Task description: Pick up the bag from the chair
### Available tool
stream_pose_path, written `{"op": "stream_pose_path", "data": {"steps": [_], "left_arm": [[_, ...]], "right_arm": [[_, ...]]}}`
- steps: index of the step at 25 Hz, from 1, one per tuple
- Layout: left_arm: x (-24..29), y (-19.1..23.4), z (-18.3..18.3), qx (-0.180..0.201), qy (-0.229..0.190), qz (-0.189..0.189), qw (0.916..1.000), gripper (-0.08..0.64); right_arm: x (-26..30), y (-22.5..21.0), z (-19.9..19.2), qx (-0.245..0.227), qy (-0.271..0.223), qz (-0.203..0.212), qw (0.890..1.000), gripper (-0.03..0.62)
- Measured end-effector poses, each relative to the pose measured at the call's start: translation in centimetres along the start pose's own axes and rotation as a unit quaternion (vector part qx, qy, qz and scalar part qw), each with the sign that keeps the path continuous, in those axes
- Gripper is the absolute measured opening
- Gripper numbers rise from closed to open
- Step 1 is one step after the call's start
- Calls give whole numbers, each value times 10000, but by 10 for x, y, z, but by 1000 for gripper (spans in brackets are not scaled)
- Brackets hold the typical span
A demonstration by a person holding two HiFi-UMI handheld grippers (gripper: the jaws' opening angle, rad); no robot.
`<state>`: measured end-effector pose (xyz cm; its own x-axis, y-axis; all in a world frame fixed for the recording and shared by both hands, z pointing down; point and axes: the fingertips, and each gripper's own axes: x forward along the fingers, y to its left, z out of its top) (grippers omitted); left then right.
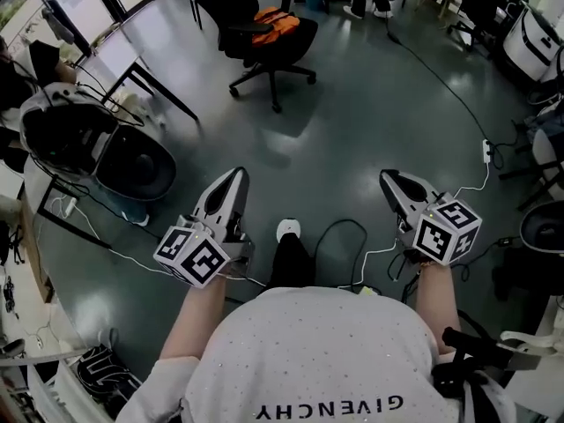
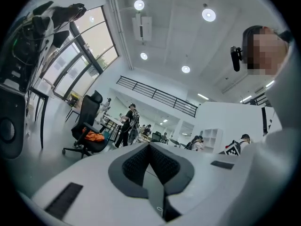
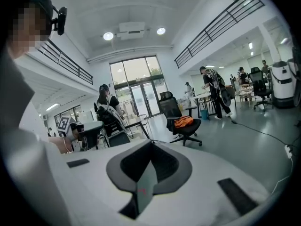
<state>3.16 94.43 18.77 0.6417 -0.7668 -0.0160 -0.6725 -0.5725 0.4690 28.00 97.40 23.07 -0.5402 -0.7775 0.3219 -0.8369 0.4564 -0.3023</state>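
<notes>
Left gripper (image 1: 235, 174) and right gripper (image 1: 387, 178), jaws closed, empty; orange bag (image 1: 277, 23) on chair (image 1: 272, 76); ceiling lights (image 2: 209, 14) only in gripper views.

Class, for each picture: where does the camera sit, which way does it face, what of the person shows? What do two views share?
Head view: on the head, facing steeply down; shirt, forearms, left tongs, right tongs show.
Left gripper view: on the left tongs, facing forward along them; shirt shows.
Right gripper view: likewise on the right tongs; shirt shows.
All three share the chair with the orange bag.
</notes>
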Motion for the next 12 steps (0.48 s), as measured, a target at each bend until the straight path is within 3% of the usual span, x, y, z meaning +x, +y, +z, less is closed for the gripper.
{"op": "stream_pose_path", "data": {"steps": [4,12], "left_arm": [[42,38,23,88,-260,22,9996,0],[143,123,95,377,-335,-92,9987,0]], "right_arm": [[36,-29,26,-115,-134,-278,9995,4],[127,-76,135,316,-1219,-648,9899,5]]}}
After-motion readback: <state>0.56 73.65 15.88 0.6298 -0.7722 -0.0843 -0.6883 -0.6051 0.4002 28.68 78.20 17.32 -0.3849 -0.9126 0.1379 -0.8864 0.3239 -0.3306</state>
